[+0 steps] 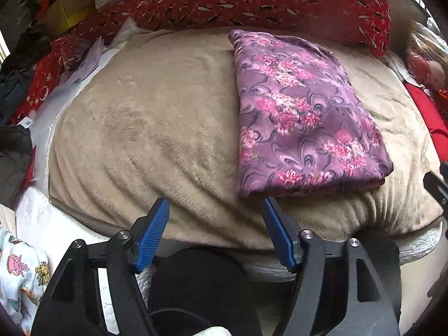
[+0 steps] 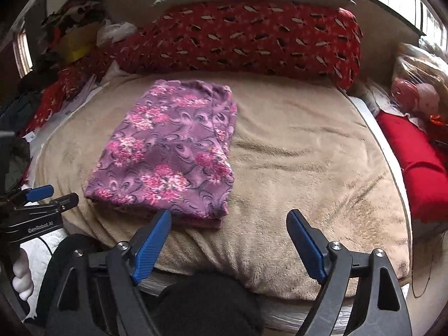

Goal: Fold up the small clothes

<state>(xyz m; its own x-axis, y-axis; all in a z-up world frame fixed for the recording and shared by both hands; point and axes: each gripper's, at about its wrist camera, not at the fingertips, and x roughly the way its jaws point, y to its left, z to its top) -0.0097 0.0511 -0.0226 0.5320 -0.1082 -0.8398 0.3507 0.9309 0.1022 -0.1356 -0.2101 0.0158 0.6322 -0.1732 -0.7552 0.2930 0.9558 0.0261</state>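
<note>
Closest to you in the left wrist view is your left gripper (image 1: pixel 215 210), its blue pads (image 1: pixel 152 235) spread apart with nothing between them. Under it sits a dark, black-clad shape (image 1: pixel 201 288), likely your knee. Just past the right pad's tip lies the folded purple floral garment (image 1: pixel 305 117), a neat rectangle resting flat on the beige fleece blanket (image 1: pixel 145 128) that covers the bed. The garment's near edge is just beyond the gripper, and the pads do not press on it. Behind it a long red patterned pillow (image 1: pixel 266 2) runs across the head of the bed. At lower left a white printed cloth (image 1: pixel 22 277) shows cartoon figures, and at the far right edge a dark piece of your other gripper (image 1: pixel 436 187) peeks in.

In the right wrist view, your right gripper (image 2: pixel 228 224) is nearest, its jaws standing wide apart and empty above the blanket's (image 2: pixel 294 168) front edge. The folded floral garment (image 2: pixel 165 151) lies ahead and to the left, its near corner just beyond the left pad (image 2: pixel 151 246), not touching it. The red pillow (image 2: pixel 252 36) lies behind it, with a plain red cloth (image 2: pixel 417 162) at the right edge of the bed. Your left gripper (image 2: pixel 39 196) shows at the left edge, also clear of the garment.
</note>
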